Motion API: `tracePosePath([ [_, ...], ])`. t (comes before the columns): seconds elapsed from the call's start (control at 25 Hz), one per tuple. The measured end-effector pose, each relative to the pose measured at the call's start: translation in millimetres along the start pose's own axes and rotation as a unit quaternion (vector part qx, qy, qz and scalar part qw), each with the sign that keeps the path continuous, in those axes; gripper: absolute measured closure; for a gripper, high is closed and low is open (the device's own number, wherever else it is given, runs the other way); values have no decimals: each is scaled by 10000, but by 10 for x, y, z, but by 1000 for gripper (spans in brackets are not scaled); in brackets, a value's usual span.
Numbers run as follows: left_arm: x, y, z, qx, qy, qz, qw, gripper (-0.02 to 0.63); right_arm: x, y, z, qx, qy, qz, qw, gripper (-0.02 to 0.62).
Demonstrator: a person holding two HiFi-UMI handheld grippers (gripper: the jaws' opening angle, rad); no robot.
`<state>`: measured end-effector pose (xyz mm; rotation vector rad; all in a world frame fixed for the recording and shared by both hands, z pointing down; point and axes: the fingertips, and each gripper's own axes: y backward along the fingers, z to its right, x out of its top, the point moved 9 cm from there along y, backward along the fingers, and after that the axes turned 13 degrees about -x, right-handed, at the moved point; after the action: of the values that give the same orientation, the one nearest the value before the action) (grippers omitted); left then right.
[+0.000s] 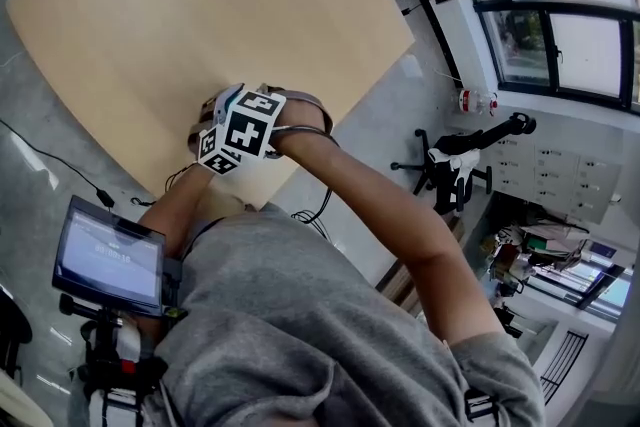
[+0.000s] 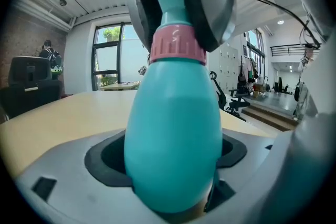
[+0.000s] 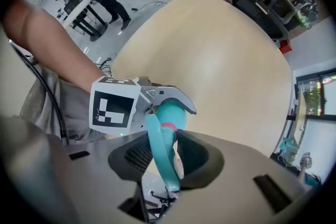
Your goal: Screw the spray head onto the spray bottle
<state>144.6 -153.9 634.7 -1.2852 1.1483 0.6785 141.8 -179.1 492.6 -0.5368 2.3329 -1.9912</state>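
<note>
Right now, holding the spray bottle [image 2: 173,134] in the left tool [image 2: 173,168]: jaws set wide, pads tight against the teal belly on both sides. Bottle upright, neck up, pink collar [image 2: 177,45] just above the belly.

Clamping the spray head [image 3: 161,147] with the right tool [image 3: 167,160]: jaws narrow, dark pads on either side of the teal head, directly above the collar. Right tool coming down onto the head from above, left tool closer to level and gripping from the side.

Location: at the near edge of the tan bench [image 1: 200,15], close to the person's body. Contact between bottle base and bench: cannot tell, hidden by the left tool. Both tools bunched together in the head view, marker cubes [image 1: 250,125] side by side, forearms converging on them.

No gap visible between collar and bottle from the left gripper view. Seating of the collar on the threads: cannot tell.

Elsewhere, on the floor beside the bench: small screen [image 1: 110,255] on a stand to the person's left, office chair [image 1: 450,160] well apart on the other side.
</note>
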Motion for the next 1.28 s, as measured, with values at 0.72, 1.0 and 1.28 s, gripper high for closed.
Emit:
tracePosePath([
  [0.72, 72, 25, -124, -649, 159, 343, 9972, 143, -216, 93, 340, 735, 417, 205, 9962, 345],
  [1.0, 18, 91, -217, -942, 86, 311, 9950, 140, -336, 71, 400, 1096, -182, 1169, 9869, 343],
  [1.28, 47, 324, -462, -836, -92, 439, 9955, 140, -525, -11, 558, 767, -915, 1493, 9816, 344],
])
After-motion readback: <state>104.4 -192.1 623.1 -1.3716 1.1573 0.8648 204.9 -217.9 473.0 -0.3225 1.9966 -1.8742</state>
